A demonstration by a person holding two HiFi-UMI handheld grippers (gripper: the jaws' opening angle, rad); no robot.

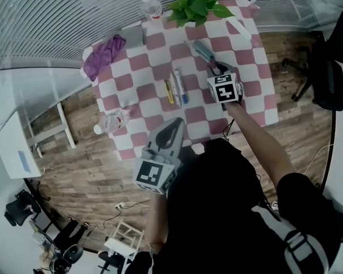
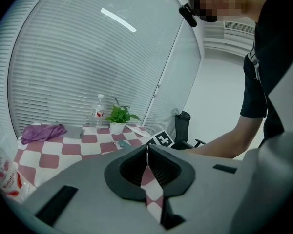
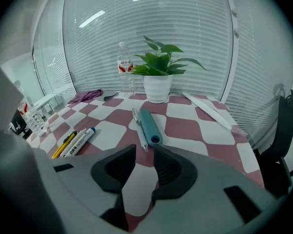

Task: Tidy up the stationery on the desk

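Teal and smooth, the tube (image 3: 150, 126) lies mid-frame in the right gripper view, just above the right gripper (image 3: 144, 152), whose jaws stand apart, empty. It looks light, rigid and probably slippery, so grip across its middle. A white pen (image 3: 138, 130) seems to touch its left side. The left gripper (image 2: 147, 147) is closed on nothing.

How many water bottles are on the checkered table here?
2. The upright bottle stands at the far edge beside the potted plant; the lying bottle rests on its side near the table's near-left corner. None appears hidden.
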